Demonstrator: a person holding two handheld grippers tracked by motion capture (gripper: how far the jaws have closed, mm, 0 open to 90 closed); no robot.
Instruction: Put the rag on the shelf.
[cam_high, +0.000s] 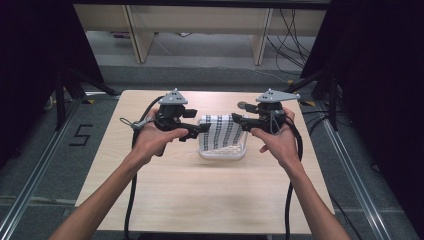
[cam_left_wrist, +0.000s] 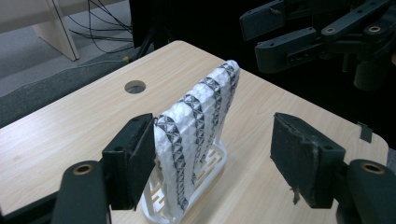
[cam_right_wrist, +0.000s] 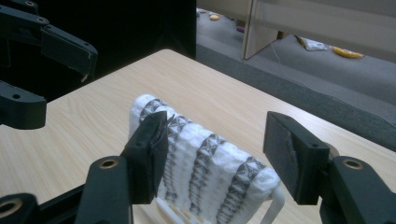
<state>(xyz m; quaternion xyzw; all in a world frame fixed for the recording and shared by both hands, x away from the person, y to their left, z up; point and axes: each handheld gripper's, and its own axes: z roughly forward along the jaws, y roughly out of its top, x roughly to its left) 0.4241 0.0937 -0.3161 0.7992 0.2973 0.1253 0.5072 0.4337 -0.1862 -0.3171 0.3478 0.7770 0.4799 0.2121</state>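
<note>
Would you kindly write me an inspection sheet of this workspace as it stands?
Surface: light wood table, round hole near its far edge.
Job's things: patterned cloth draped over a white rack, mid-table.
Clutter: nothing seen.
Grippers: left gripper open at the cloth's end; right gripper open at the other end.
Cables: one trails from each gripper; more on the floor beyond.
Surroundings: black curtains, grey floor, wooden furniture legs.

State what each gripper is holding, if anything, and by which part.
Nothing is held. The left gripper and right gripper are both open, their fingers beside the top edge of the patterned cloth draped on the white rack, not clamped.
</note>
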